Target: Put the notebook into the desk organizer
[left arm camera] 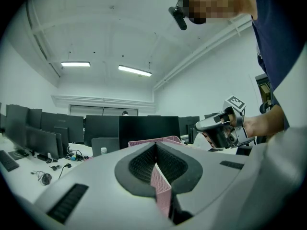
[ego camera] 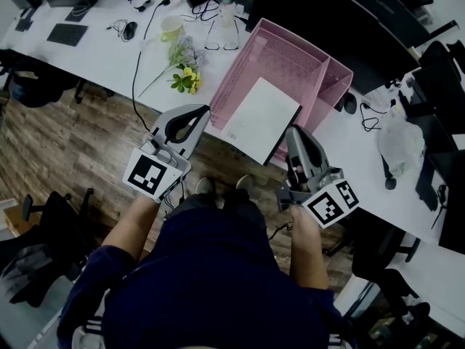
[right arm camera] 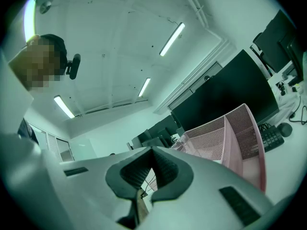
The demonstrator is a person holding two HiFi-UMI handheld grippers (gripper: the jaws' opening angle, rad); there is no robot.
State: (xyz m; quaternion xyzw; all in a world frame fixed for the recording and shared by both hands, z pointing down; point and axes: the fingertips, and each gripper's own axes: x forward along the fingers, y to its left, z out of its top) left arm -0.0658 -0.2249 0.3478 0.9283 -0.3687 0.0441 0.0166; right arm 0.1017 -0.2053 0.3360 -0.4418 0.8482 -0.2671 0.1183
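Notebook (ego camera: 260, 118) in organizer (ego camera: 287, 55), between left gripper (ego camera: 196, 113), right gripper (ego camera: 295, 134); jaws closed, empty.

Flowers (ego camera: 186, 70), pale cup (ego camera: 172, 27), bottle (ego camera: 228, 7), dark monitors (ego camera: 341, 20)

Navy short-sleeved shirt (ego camera: 218, 275), grey hand-held grippers (ego camera: 196, 113) (ego camera: 293, 132)

Open-plan office. Long white desk (ego camera: 102, 49) lined with black monitors (left arm camera: 48, 133) in rows reaching far back, plus a keyboard (right arm camera: 271, 137), a mouse (ego camera: 349, 103) and loose cables (ego camera: 202, 4). Dark swivel chairs (ego camera: 33, 86) pulled in along the near side, over wood-plank floor (ego camera: 65, 144). Pink mesh desk organizer (ego camera: 290, 71) near the desk edge. Fluorescent strip lights (left arm camera: 134, 70) on a plain white ceiling.
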